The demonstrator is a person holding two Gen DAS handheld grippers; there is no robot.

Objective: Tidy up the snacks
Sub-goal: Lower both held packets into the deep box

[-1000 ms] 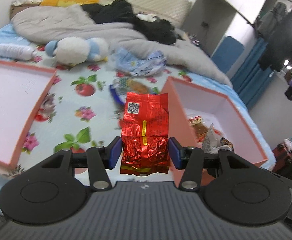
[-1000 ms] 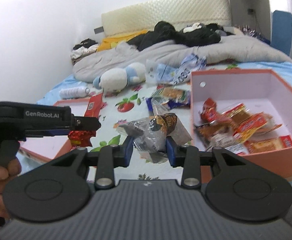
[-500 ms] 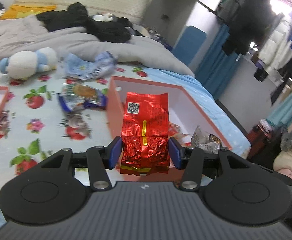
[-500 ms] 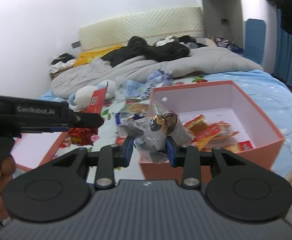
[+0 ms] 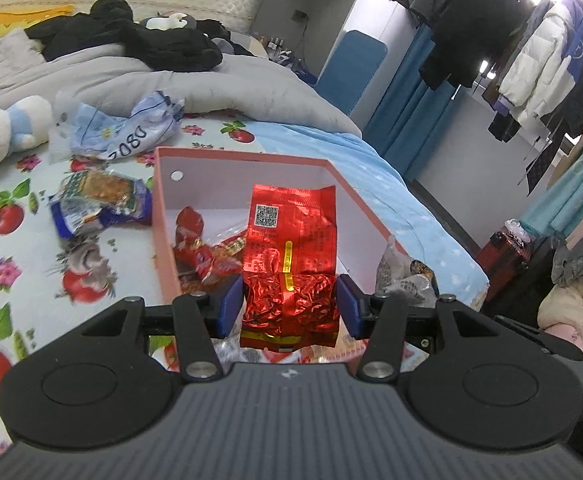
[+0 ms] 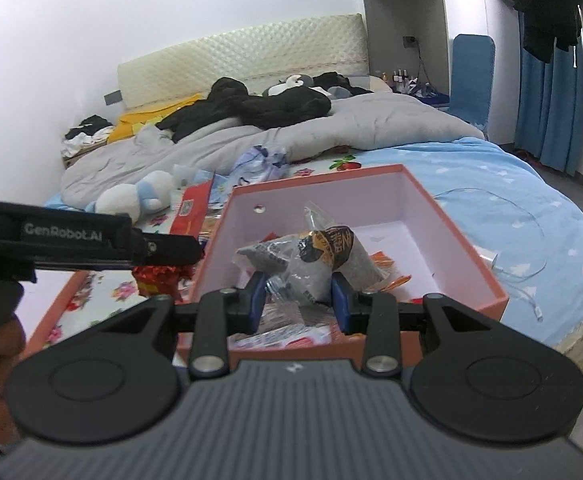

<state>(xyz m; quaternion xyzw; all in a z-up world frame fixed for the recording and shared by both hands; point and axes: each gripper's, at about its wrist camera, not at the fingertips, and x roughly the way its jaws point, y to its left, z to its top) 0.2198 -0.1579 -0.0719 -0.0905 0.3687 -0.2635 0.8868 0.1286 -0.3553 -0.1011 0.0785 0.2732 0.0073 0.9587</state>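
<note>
On the bed, the left claw [image 5: 290,306] holds a red foil packet [image 5: 291,256] upright, its blue pads pressed on the crumpled lower half, over the near left part of the pink open box [image 5: 162,216]. The box already contains red-wrapped snacks [image 5: 195,248] along its left wall. To do the drop well, the left claw should, in my judgement, travel further past the near wall and lower before it opens, since the tall packet could tip back over the rim. To its right, the right claw [image 6: 299,296] grips a clear grey-filled pouch [image 6: 311,260] above the same box's near edge [image 6: 291,354]. It should release toward the bare floor at the far right, apart from the other claw. A blue-wrapped snack [image 5: 99,204] lies on the sheet outside the box.
</note>
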